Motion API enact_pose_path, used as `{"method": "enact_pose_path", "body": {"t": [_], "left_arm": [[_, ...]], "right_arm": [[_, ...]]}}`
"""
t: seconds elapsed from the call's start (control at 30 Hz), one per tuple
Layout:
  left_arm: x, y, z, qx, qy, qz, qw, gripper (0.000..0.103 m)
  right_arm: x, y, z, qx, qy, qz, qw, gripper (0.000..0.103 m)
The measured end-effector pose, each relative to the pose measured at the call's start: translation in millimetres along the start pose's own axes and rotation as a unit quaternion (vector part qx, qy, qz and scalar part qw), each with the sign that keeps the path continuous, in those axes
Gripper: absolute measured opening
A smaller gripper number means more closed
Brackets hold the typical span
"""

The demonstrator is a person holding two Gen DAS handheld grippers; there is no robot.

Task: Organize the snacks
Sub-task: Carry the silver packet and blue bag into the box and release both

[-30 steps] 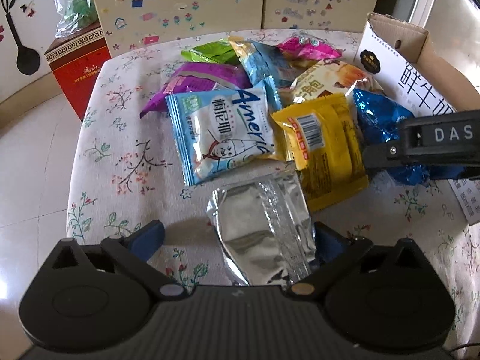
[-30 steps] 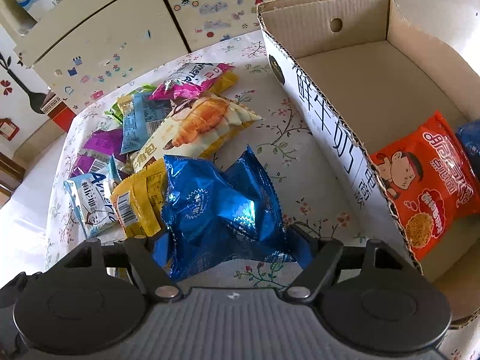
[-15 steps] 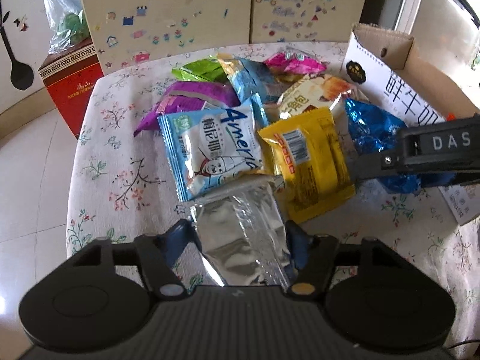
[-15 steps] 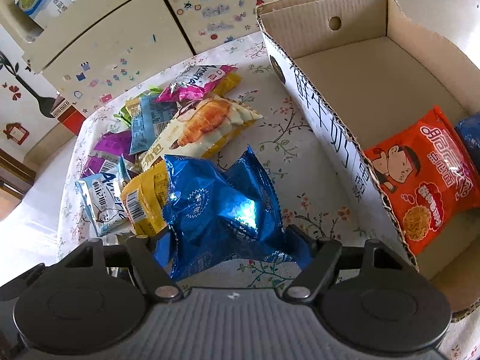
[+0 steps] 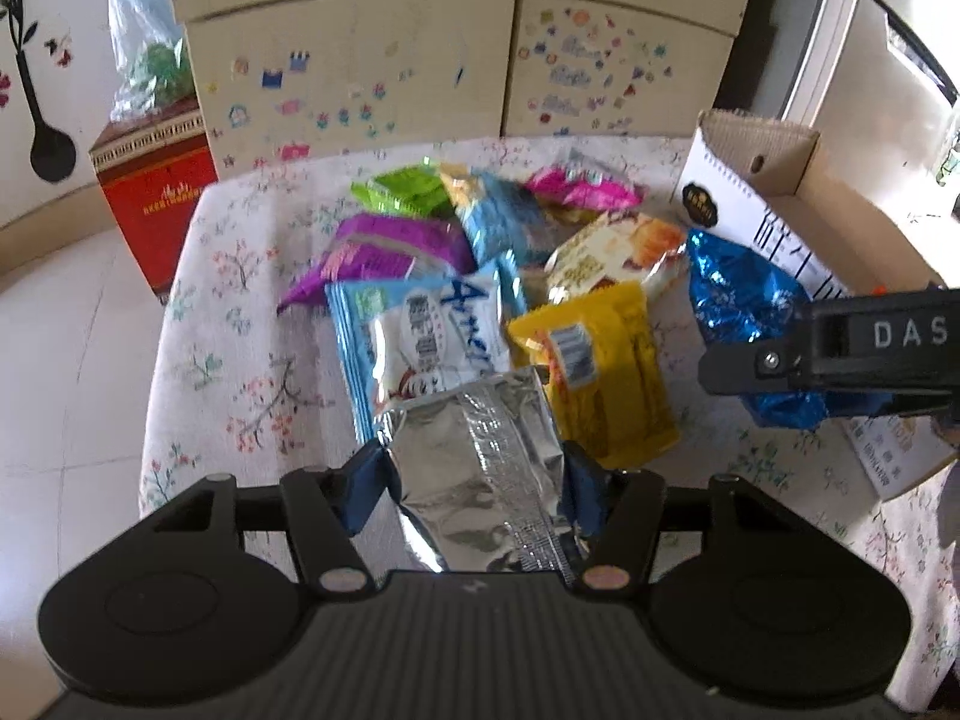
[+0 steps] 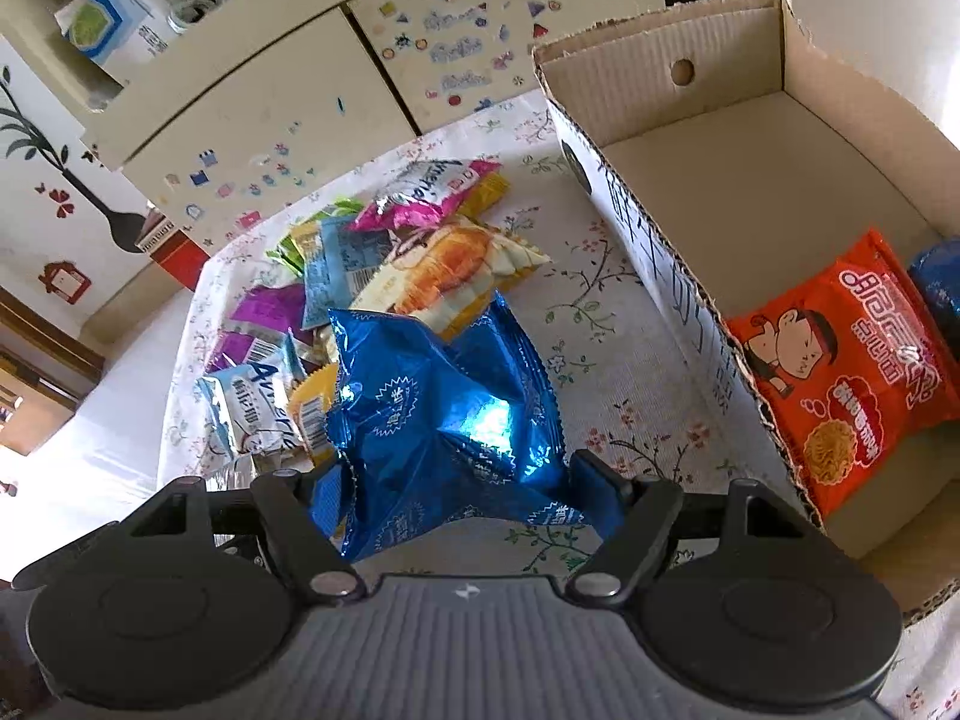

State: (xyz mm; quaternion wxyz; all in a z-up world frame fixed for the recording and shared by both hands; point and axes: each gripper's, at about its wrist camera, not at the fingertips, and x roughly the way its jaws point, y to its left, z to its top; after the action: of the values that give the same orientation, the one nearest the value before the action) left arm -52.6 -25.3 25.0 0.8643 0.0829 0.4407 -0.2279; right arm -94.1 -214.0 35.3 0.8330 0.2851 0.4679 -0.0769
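My left gripper (image 5: 474,483) is shut on a silver foil snack packet (image 5: 480,468) and holds it above the floral tablecloth. My right gripper (image 6: 462,495) is shut on a shiny blue snack bag (image 6: 444,408), lifted beside the cardboard box (image 6: 654,264); that bag (image 5: 738,300) and the right gripper's black body (image 5: 840,348) also show in the left wrist view. A pile of snack packets lies on the table: light blue-white (image 5: 420,336), yellow (image 5: 600,384), purple (image 5: 390,252), green (image 5: 402,189), pink (image 5: 576,189), and a bread pack (image 6: 450,270).
The open cardboard box (image 5: 744,192) stands at the table's right and holds an orange noodle packet (image 6: 852,372) and a dark blue item (image 6: 942,282). A stickered cabinet (image 5: 420,72) stands behind the table. A red box (image 5: 156,192) sits on the floor at left.
My left gripper closed on the silver packet and raised it off the table. My right gripper lifted the blue bag higher, still beside the box.
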Motion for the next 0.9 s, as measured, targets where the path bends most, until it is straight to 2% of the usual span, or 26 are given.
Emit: {"method": "enact_pose_path", "body": {"t": [0.4,0.7,0.9], "left_arm": [[-22,-6,21,-0.021,-0.039,-0.004,0.999,0.061],[-33,-27,34,-0.011,-0.069,-0.013,0.9975,0.061],[-34,-38,38,-0.012,-0.073,-0.021,0.997,0.061]], "right_arm": [[-28,8,8,-0.018,-0.04,0.028,0.999,0.08],[-48,2,15,-0.022,-0.077,0.027,0.996,0.08],[-58,-5,16,-0.02,-0.092,0.026,0.995,0.08]]}}
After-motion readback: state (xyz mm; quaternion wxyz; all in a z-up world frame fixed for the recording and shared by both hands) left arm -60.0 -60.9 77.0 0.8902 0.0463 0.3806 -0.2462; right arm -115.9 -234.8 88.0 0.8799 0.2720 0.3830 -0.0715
